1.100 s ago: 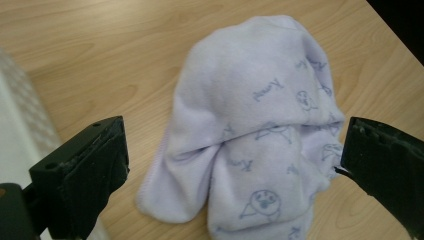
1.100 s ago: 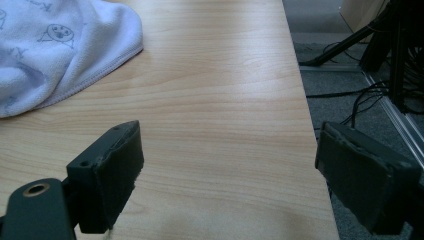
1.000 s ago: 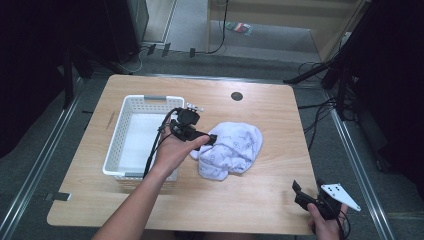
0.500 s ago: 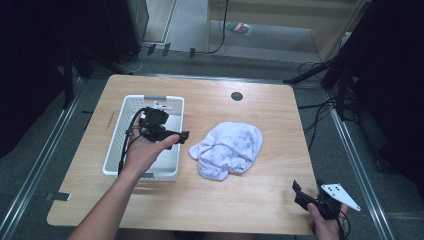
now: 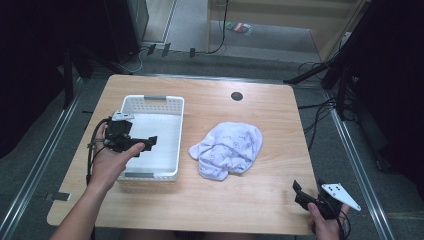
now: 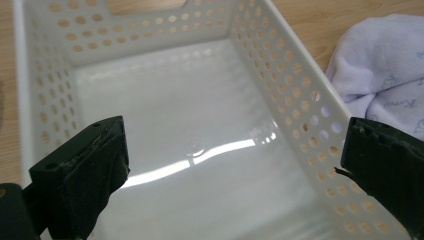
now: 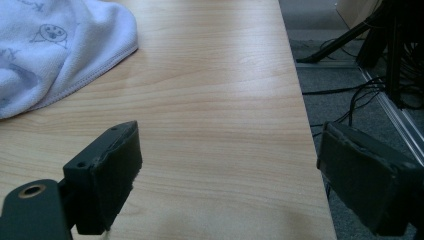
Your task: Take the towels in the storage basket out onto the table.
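the left gripper point(image 5: 142, 143) hangs over the white basket point(image 5: 150, 100) with its jaws spread wide and nothing between them, the bare basket floor showing through the gap in the left gripper view. the crumpled pale towel point(image 5: 227, 149) lies on the table point(image 5: 260, 200) just beside the basket's far wall from that hand, apart from it, so it sits off to that gripper's right, across the perforated wall. its bulk runs roughly from the near left to the far right. the right gripper point(image 5: 305, 192), also released and empty, rests near the table's front right corner, well apart from the towel; the left looks the nearer of the two
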Demonstrator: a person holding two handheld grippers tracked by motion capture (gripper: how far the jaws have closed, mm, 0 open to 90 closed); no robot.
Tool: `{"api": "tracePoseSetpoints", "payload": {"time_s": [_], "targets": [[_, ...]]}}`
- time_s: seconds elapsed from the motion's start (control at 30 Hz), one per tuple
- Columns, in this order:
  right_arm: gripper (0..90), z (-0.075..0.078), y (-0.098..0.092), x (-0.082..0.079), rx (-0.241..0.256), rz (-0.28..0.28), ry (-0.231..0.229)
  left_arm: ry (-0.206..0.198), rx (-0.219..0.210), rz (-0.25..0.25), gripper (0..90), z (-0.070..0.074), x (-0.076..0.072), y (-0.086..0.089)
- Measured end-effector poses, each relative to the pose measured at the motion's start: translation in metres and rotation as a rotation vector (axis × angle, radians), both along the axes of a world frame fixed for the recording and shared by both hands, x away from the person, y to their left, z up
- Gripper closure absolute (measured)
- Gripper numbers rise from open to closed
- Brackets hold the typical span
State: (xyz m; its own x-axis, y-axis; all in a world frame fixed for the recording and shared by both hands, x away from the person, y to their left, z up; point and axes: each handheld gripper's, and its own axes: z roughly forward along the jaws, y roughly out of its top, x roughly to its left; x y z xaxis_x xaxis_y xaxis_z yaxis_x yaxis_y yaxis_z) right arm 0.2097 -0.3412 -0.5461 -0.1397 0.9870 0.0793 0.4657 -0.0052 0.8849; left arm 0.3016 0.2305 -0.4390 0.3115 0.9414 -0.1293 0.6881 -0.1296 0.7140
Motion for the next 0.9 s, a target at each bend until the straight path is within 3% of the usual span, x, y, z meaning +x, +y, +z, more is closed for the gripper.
{"api": "tracePoseSetpoints", "payload": {"time_s": [0.2,0.4,0.47,0.7,0.9], "targets": [[11.0,0.000,0.000,0.000,0.000,-0.002,0.000,-0.043,-0.048,0.046,0.0,0.000,-0.012,0.035],[11.0,0.000,0.000,0.000,-0.001,-0.004,0.000,-0.088,-0.049,0.081,0.0,-0.001,-0.027,0.063],[11.0,0.000,0.000,-0.001,-0.003,-0.002,-0.002,-0.099,-0.074,0.098,0.0,-0.001,-0.033,0.076],[11.0,0.000,0.000,0.000,-0.001,-0.005,-0.001,-0.144,-0.101,0.144,0.0,-0.012,-0.056,0.109],[11.0,0.000,0.001,0.000,-0.004,-0.008,0.000,-0.187,-0.169,0.177,0.0,-0.027,-0.075,0.136]]}}
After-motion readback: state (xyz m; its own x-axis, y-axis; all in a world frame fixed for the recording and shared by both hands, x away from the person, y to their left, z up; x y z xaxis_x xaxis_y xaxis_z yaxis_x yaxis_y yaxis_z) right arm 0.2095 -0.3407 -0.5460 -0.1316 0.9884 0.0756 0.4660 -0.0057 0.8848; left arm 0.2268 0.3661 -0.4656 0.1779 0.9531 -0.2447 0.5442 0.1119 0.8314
